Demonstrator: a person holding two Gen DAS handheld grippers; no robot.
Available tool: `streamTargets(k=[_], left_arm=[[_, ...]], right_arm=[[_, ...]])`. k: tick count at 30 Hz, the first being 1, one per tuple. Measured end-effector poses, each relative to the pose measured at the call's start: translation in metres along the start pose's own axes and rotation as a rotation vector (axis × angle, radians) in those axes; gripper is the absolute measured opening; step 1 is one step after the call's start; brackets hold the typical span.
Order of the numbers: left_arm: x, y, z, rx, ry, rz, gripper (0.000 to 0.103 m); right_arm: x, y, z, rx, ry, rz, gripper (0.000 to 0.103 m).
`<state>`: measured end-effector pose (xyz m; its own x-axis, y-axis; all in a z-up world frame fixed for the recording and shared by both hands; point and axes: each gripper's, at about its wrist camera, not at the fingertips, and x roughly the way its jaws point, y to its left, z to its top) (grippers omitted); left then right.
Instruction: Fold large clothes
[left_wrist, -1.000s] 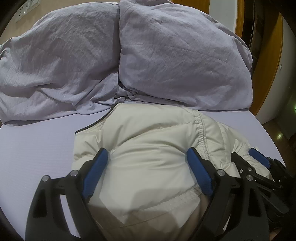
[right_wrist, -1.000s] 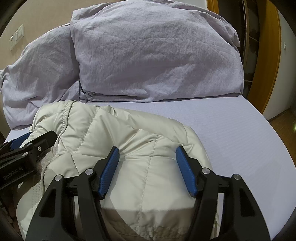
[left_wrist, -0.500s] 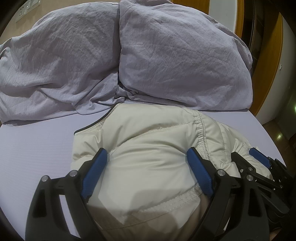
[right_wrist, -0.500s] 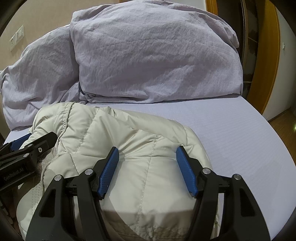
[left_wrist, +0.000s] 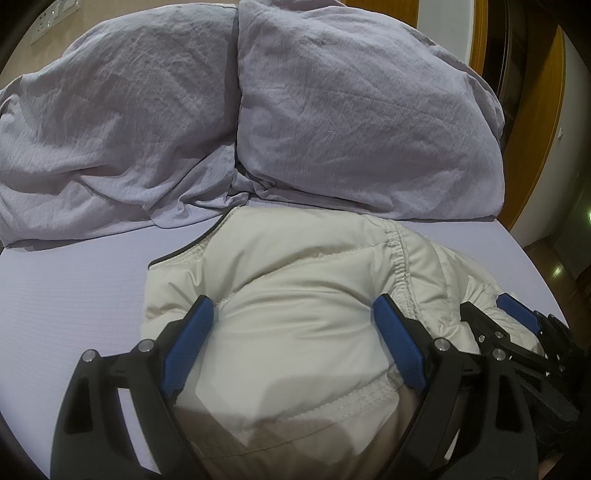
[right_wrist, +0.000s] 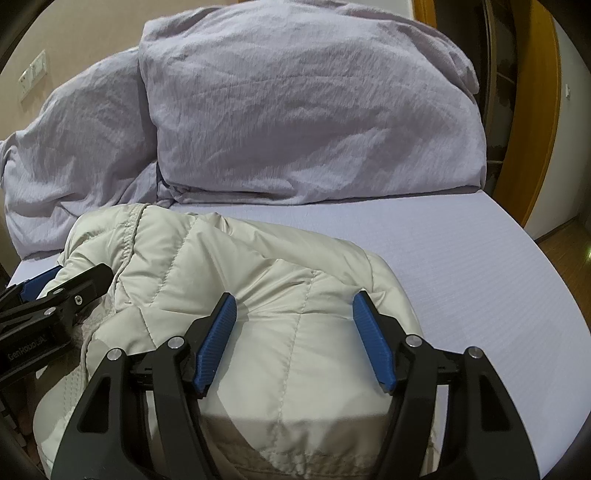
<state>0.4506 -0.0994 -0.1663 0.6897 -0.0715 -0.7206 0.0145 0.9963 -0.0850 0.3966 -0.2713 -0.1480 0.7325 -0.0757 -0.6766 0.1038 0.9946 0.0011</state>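
Note:
A cream puffer jacket lies bunched and folded on the lilac bed sheet; it also shows in the right wrist view. My left gripper is open, its blue pads pressed down on the jacket's left part, padding bulging between them. My right gripper is open too, pads spread on the jacket's right part. Each gripper shows at the edge of the other's view: the right gripper and the left gripper.
Two lilac pillows and a crumpled duvet lie across the head of the bed behind the jacket. A wooden door frame stands at the right, beyond the bed's edge. Wall sockets are at upper left.
Almost nothing has moved. Both grippers stay open and pressed on the jacket, with only a slight shift of the views.

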Motion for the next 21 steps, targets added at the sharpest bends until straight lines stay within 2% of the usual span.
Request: streamTargets(k=[2, 8, 10, 12, 14, 21], left_arm=[[-0.002, 0.001, 0.002, 0.004, 0.007, -0.002, 0.088], [-0.015, 0.014, 0.026, -0.062, -0.015, 0.003, 0.088], [-0.013, 0.013, 0.034, -0.053, -0.023, 0.03, 0.088], [-0.004, 0.013, 0.038, -0.032, -0.003, 0.058, 0.088], [0.002, 0.015, 0.038, -0.045, 0.015, 0.053, 0.089], [0.011, 0.021, 0.031, -0.075, 0.033, 0.038, 0.091]], right_arm=[[-0.004, -0.001, 0.01, 0.008, 0.025, -0.001, 0.068], [-0.016, -0.004, 0.044, 0.039, -0.02, -0.005, 0.068], [-0.012, 0.0, 0.05, 0.034, -0.016, -0.007, 0.068], [-0.002, 0.005, 0.049, 0.012, 0.001, -0.02, 0.068], [0.01, 0.006, 0.043, 0.005, 0.03, -0.03, 0.068], [0.025, 0.005, 0.036, 0.023, 0.044, -0.029, 0.069]])
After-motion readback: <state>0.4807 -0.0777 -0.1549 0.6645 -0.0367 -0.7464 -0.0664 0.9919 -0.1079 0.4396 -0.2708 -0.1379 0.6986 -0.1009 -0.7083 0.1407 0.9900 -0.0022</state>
